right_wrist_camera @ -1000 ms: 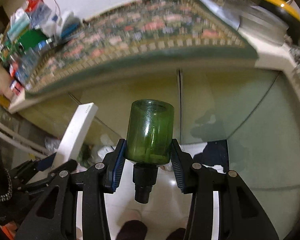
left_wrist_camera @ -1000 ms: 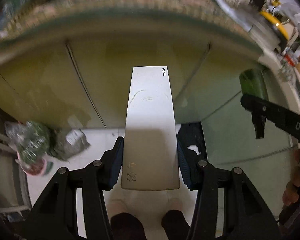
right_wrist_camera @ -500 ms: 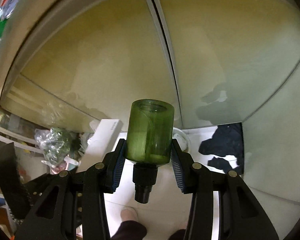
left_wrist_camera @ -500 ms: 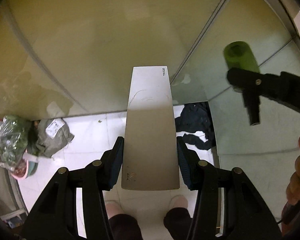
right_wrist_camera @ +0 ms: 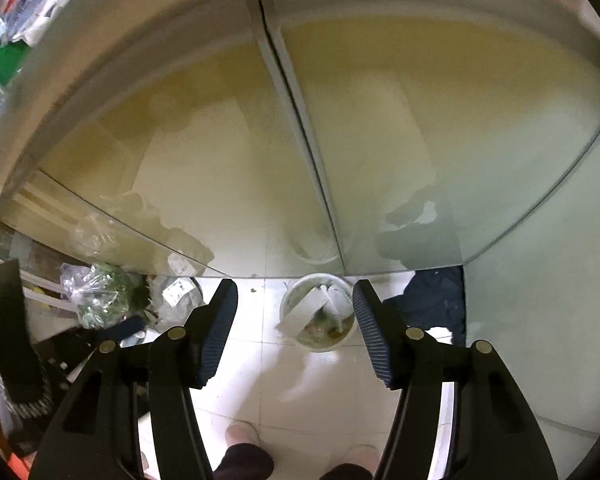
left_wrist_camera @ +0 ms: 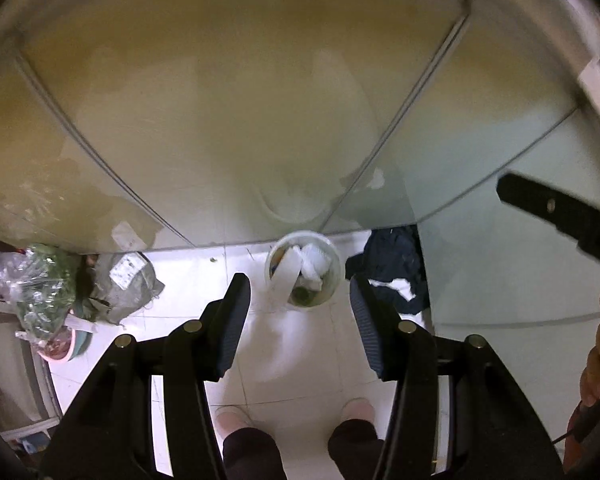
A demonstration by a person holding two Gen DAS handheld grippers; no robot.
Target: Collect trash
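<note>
A white trash bin (left_wrist_camera: 334,280) stands on the tiled floor below both grippers; it also shows in the right wrist view (right_wrist_camera: 348,338). The long white box (left_wrist_camera: 286,276) leans inside the bin, and it shows in the right wrist view too (right_wrist_camera: 306,310). The green bottle (left_wrist_camera: 302,295) lies low in the bin beside crumpled white paper (left_wrist_camera: 314,264). My left gripper (left_wrist_camera: 300,316) is open and empty, high above the bin. My right gripper (right_wrist_camera: 294,332) is open and empty, also above the bin.
Cabinet doors (left_wrist_camera: 240,120) rise behind the bin. A dark cloth (left_wrist_camera: 392,268) lies right of the bin. Plastic bags (left_wrist_camera: 40,280) and a grey parcel (left_wrist_camera: 128,284) lie to the left. The person's feet (left_wrist_camera: 232,420) stand below. A brush (right_wrist_camera: 16,340) is at left.
Both grippers opened. The white box left my left gripper and the green bottle left my right gripper; both now sit in the bin below.
</note>
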